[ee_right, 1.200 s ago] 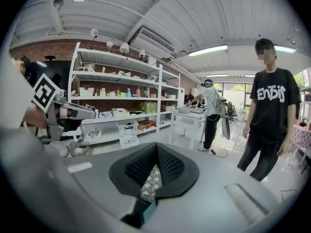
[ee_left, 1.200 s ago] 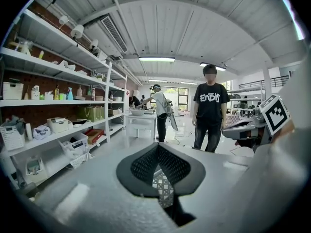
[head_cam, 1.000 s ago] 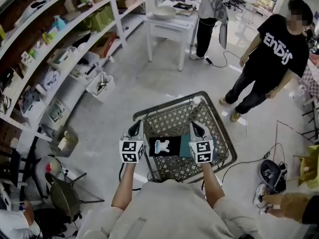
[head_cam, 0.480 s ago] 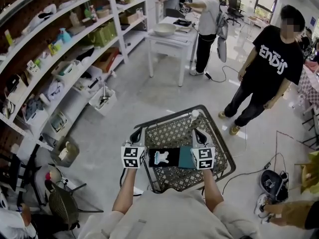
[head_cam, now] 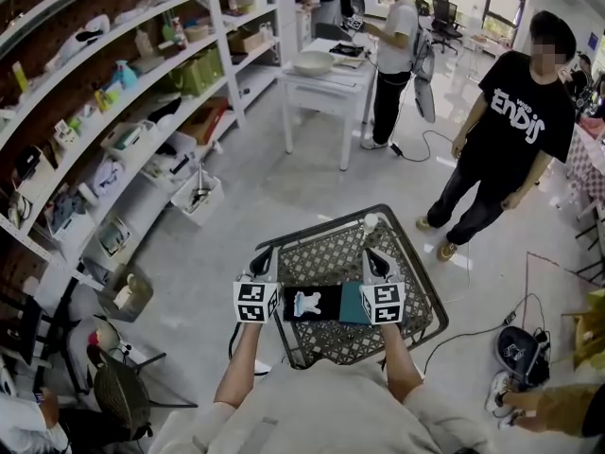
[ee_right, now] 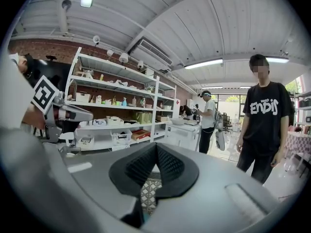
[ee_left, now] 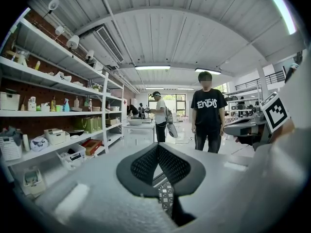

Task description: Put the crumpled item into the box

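Note:
My left gripper and right gripper are held side by side over a dark wire-mesh table. Both are shut with nothing between the pads, as the left gripper view and the right gripper view show. Between the two marker cubes lies a flat black and teal item with a white figure; I cannot tell whether it is the box. A small white lump sits at the table's far corner. No clearly crumpled item shows in any view.
White shelving full of goods runs along the left. A white table with a bowl stands at the back. A person in a black T-shirt stands to the right. Cables and a dark bag lie on the floor.
Both grippers stay shut in about the same place over the mesh table. The head view has tipped slightly, and the person at the back table has shifted.

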`<action>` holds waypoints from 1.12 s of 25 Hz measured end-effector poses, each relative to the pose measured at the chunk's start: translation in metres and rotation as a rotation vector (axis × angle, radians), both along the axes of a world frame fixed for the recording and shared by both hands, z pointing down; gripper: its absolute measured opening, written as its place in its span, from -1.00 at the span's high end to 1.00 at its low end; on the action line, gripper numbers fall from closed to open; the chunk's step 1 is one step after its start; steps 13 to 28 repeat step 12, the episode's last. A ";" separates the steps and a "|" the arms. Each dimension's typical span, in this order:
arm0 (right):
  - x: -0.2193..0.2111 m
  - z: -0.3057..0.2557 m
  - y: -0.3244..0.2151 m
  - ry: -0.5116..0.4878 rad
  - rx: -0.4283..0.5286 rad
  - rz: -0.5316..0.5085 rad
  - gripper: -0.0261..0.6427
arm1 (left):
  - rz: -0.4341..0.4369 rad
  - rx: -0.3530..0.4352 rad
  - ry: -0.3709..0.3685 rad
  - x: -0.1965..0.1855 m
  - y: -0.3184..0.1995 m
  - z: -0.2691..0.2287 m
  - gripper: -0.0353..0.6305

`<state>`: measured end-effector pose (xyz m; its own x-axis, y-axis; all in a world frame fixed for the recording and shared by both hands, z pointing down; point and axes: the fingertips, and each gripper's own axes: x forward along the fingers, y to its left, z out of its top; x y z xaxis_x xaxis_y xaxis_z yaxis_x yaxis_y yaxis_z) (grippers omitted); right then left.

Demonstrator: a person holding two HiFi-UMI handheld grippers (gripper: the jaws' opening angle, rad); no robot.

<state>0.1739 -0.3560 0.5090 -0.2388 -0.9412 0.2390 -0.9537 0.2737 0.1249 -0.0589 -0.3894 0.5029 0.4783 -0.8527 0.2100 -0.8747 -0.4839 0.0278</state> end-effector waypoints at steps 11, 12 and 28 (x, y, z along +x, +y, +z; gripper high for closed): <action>-0.002 0.006 0.005 0.013 -0.017 -0.010 0.93 | 0.001 0.002 0.004 0.001 0.005 0.001 0.88; -0.002 0.007 0.006 0.013 -0.018 -0.011 0.93 | 0.001 0.001 0.003 0.001 0.005 0.001 0.88; -0.002 0.007 0.006 0.013 -0.018 -0.011 0.93 | 0.001 0.001 0.003 0.001 0.005 0.001 0.88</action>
